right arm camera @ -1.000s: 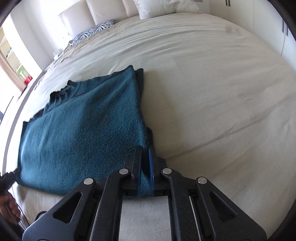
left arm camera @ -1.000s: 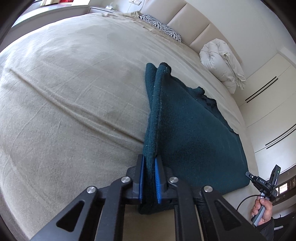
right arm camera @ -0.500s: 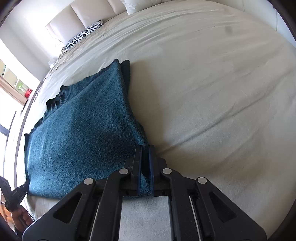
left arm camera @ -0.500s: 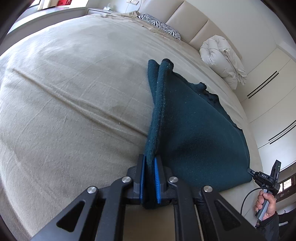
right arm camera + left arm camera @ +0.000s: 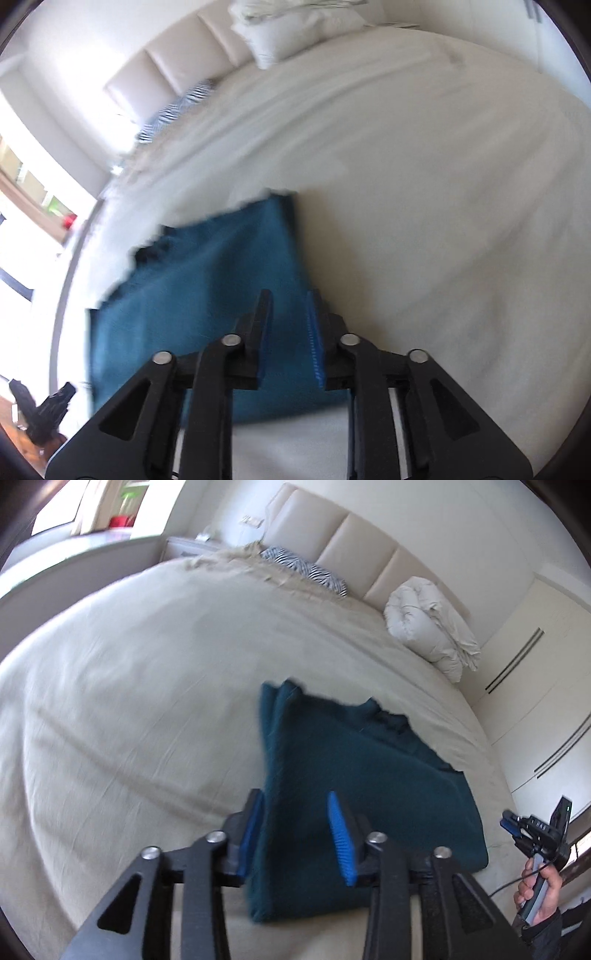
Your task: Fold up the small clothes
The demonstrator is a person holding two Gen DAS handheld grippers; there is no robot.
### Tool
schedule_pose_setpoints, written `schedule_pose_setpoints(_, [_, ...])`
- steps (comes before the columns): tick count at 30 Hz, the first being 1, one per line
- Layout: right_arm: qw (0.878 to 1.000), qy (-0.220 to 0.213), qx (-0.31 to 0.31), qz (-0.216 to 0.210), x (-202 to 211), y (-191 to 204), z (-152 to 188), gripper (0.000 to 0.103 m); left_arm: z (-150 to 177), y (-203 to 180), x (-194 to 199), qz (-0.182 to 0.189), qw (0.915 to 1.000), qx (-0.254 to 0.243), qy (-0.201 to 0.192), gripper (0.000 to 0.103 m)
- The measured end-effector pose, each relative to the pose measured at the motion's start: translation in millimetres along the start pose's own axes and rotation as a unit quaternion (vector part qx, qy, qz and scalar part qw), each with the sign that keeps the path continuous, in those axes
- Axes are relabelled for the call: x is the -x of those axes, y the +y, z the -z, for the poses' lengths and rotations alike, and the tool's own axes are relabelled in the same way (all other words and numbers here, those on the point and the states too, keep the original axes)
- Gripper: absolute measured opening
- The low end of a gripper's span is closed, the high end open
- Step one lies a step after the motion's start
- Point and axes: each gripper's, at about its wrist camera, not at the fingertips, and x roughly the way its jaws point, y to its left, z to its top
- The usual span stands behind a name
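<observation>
the fuzzy dark teal folded cloth (image 5: pixel 354 775) lies flat on the big cream bed (image 5: pixel 147 686). the left gripper (image 5: pixel 297 830) and the right gripper (image 5: pixel 290 338) have just been opening. their blue fingers (image 5: pixel 341 840) stand apart over the cloth and hold nothing.

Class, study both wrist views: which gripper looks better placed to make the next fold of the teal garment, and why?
Neither clearly. The left gripper and right gripper have both just opened, each above its own near corner of the teal garment, which lies folded on the bed. Left, marginally: its jaws stand wider.
</observation>
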Motion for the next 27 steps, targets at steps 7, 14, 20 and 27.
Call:
schedule_pose_setpoints(7, [0.984, 0.055, 0.023, -0.170, -75, 110, -12, 0.065, -42, -70, -92, -0.028, 0.9930, -0.108, 0.038, 0.053])
schedule_pose_setpoints(14, [0.954, 0.170, -0.024, -0.245, -178, 164, 5, 0.050, -39, -58, -165, -0.067, 0.9897, -0.108, 0.065, 0.053])
schedule_pose_setpoints(20, [0.937, 0.153, -0.132, -0.284, -205, 105, -1, 0.025, -34, -54, -166, -0.057, 0.9885, -0.127, 0.059, 0.053])
schedule_pose_setpoints(27, [0.944, 0.052, -0.219, -0.242, -178, 6, -37, 0.021, -32, -57, -168, -0.067, 0.9867, -0.139, 0.051, 0.053])
